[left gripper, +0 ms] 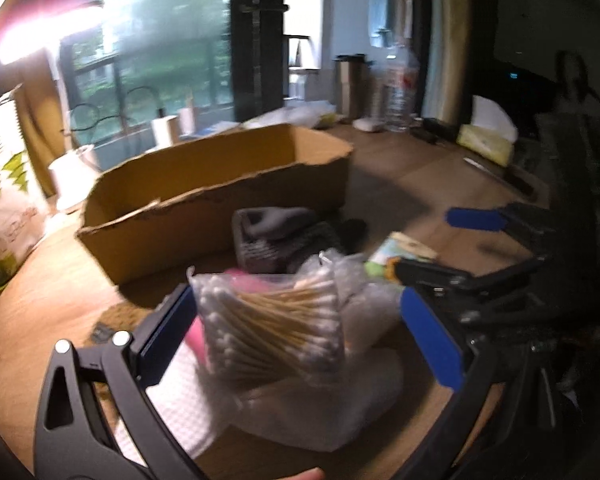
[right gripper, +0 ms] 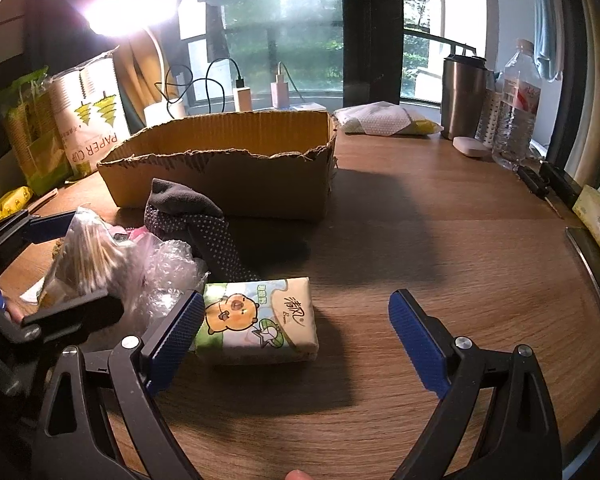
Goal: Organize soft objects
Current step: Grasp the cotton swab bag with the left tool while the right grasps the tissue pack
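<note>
Plastic bag of cotton swabs (left gripper: 272, 320) sits between the wide-open fingers of my left gripper (left gripper: 300, 320), not squeezed. It looks light and crinkly, so I would pinch its sides softly. Right of it, my right gripper (right gripper: 296, 328) is wide open around the soft tissue pack (right gripper: 260, 320). Far behind waits the cardboard box (right gripper: 220, 168).

At the far right of the wooden worktop (right gripper: 440, 240) stand a steel tumbler (right gripper: 462, 96) and a clear water bottle (right gripper: 516, 108), with a small white case (right gripper: 474, 147) lying just in front of them. A bag of paper cups (right gripper: 88, 116) leans at the far left. Two chargers (right gripper: 242, 98) with cables sit by the window (right gripper: 284, 40).
</note>
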